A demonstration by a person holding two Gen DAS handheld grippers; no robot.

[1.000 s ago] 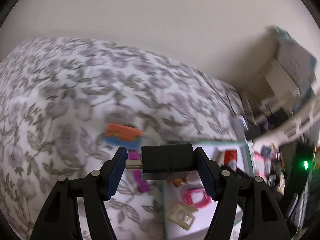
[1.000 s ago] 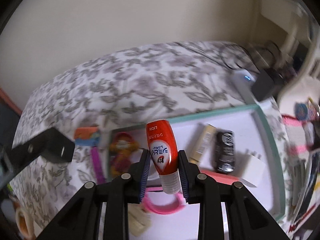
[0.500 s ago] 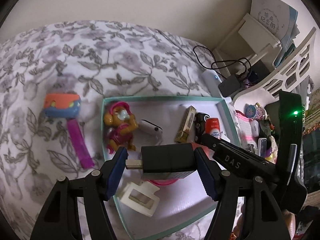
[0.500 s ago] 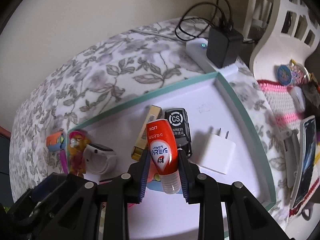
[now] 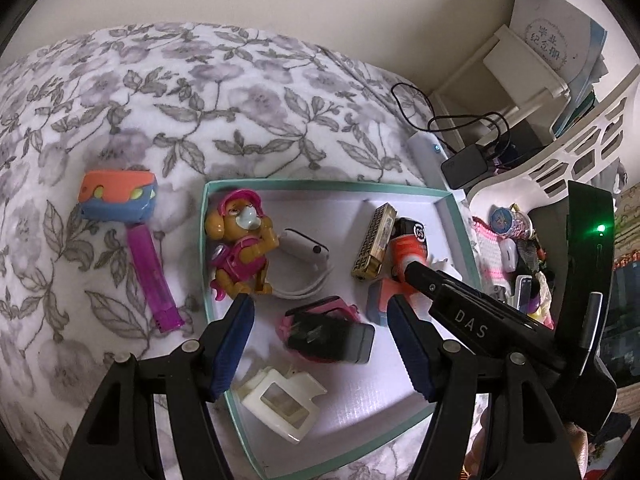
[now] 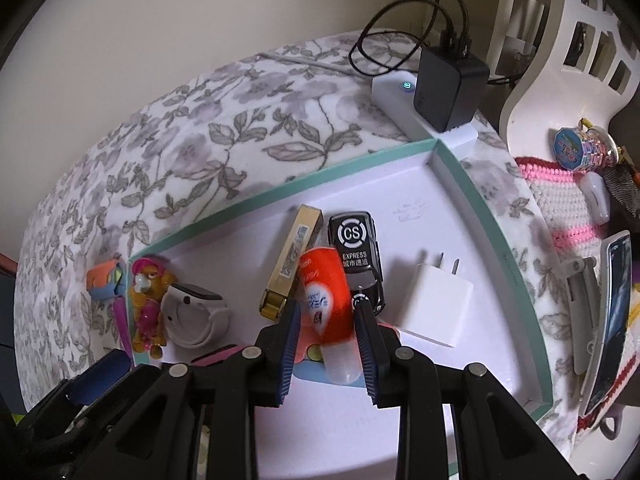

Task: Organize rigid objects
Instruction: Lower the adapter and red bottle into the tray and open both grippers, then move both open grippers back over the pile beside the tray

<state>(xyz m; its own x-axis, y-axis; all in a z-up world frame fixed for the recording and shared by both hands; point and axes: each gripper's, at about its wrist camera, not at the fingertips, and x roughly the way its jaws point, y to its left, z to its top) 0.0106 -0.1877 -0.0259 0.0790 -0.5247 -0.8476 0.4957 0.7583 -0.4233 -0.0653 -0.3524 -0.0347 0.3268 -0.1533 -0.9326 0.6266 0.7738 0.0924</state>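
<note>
The left claw stands with its blue pads apart and empty; just beyond them, low in the frame's centre, a black rectangular charger block lies on a pink plastic watch inside the shallow white tray with a teal rim. The right claw is clamped on an orange-red plastic bottle with a clear cap, at centre frame over the tray, just beside a black toy car and a white wall plug. The tray rests on a grey-flowered bedspread.

Floral bed with a tray on it.
The teal-rimmed tray sits on the flowered cover; just left of it lies a candy dispenser, and a white power strip lies at its far corner.
</note>
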